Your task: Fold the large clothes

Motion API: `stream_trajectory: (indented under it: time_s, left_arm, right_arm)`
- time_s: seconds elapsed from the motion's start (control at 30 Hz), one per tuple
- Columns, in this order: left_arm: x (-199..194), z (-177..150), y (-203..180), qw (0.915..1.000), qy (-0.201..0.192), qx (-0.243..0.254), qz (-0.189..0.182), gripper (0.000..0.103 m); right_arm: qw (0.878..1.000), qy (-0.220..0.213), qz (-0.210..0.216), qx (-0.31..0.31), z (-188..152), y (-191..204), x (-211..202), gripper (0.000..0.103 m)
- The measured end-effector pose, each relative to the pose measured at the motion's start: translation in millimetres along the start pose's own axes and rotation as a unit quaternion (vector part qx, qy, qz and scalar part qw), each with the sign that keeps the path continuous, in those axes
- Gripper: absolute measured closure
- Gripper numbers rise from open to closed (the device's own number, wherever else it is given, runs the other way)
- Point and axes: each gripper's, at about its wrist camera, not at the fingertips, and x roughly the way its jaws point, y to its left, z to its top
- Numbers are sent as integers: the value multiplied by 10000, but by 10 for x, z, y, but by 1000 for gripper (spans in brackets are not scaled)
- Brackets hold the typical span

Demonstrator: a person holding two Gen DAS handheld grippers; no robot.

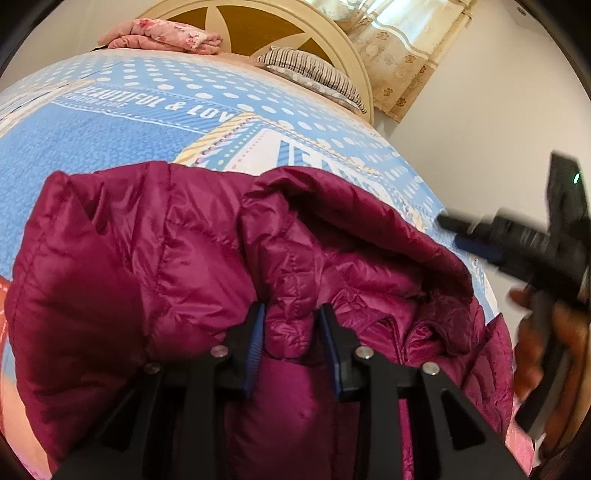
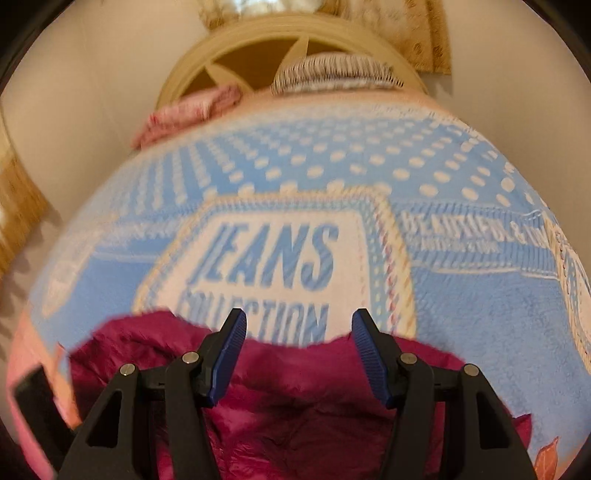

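Observation:
A magenta quilted down jacket (image 1: 166,258) lies bunched on a blue patterned blanket (image 1: 110,129) on a bed. My left gripper (image 1: 291,332) is shut on a fold of the jacket between its blue pads, near the hood opening (image 1: 388,251). My right gripper (image 2: 299,332) is open and empty, held above the jacket's far edge (image 2: 295,387) over the blanket (image 2: 480,295). In the left wrist view the right gripper (image 1: 454,230) appears blurred at the right, held by a hand (image 1: 546,339), beside the bed edge.
A round cream headboard (image 1: 332,37) stands at the far end. A folded pink floral cloth (image 1: 162,35) and a striped pillow (image 1: 314,70) lie near it. A curtain (image 1: 406,48) hangs at the back right. White wall lies to the right.

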Motion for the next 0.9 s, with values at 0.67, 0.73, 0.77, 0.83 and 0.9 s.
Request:
stream_trajectory:
  time_s: [0.67,0.73,0.77,0.83,0.9]
  left_arm:
    - [122,694,-827,9762,-425,1378,1618,18]
    - [307,579,-683,9728,-148,1339,1884,18]
    - [370,521,-577,9732,-15,1206,1959,18]
    - [422,445,-440,9788,140,975,1797,14]
    - [457,417,-395,9787,158,940,1816,10]
  right_arm:
    - [9993,-230,174,-220,-723,-143,116,43]
    - [9992,-269,213,-189,-725,-156,116,43]
    - [9991,-296,237,-165,-731,-162,117,43]
    - [9991,-321,247,-159,-735,-163,121,43]
    - [9989,-384,235,-156,-746,-156,102,43]
